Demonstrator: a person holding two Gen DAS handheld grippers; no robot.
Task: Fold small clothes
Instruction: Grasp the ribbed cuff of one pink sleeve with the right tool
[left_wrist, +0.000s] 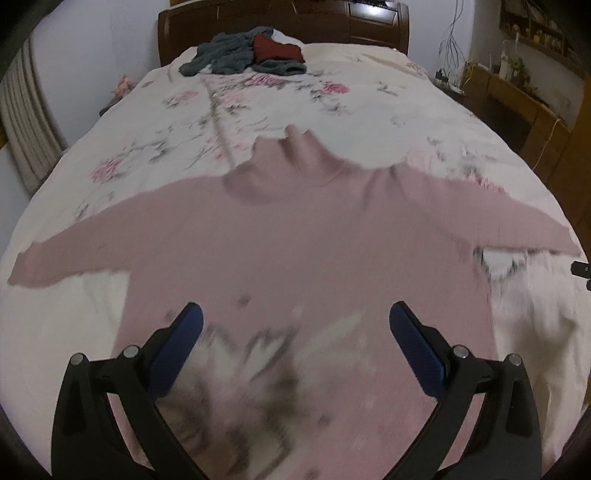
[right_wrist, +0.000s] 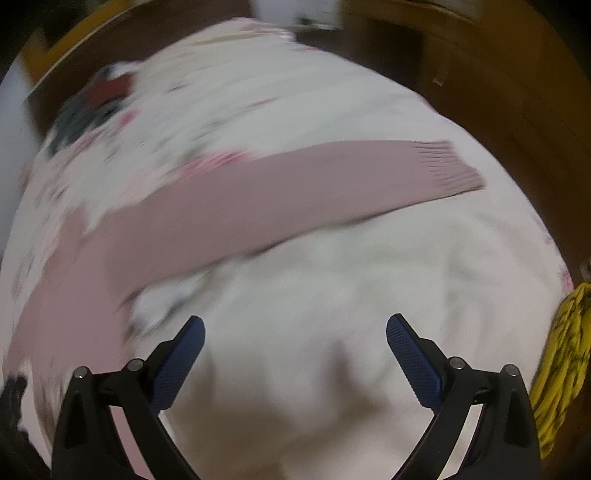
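Observation:
A pink turtleneck sweater (left_wrist: 288, 236) lies flat on the bed with both sleeves spread out; a blurred white and dark print covers its lower front. My left gripper (left_wrist: 295, 314) hovers open over the sweater's lower body, blue pads wide apart, nothing between them. In the right wrist view the sweater's right sleeve (right_wrist: 280, 192) stretches across to its ribbed cuff (right_wrist: 450, 166). My right gripper (right_wrist: 295, 328) is open above the white bedding below that sleeve, holding nothing. That view is motion-blurred.
The bed has a floral cover (left_wrist: 229, 107) and a dark wooden headboard (left_wrist: 284, 22). A pile of grey and red clothes (left_wrist: 247, 51) lies near the headboard. Wooden furniture (left_wrist: 524, 103) stands on the right. A yellow cloth (right_wrist: 561, 354) hangs at the bed's right edge.

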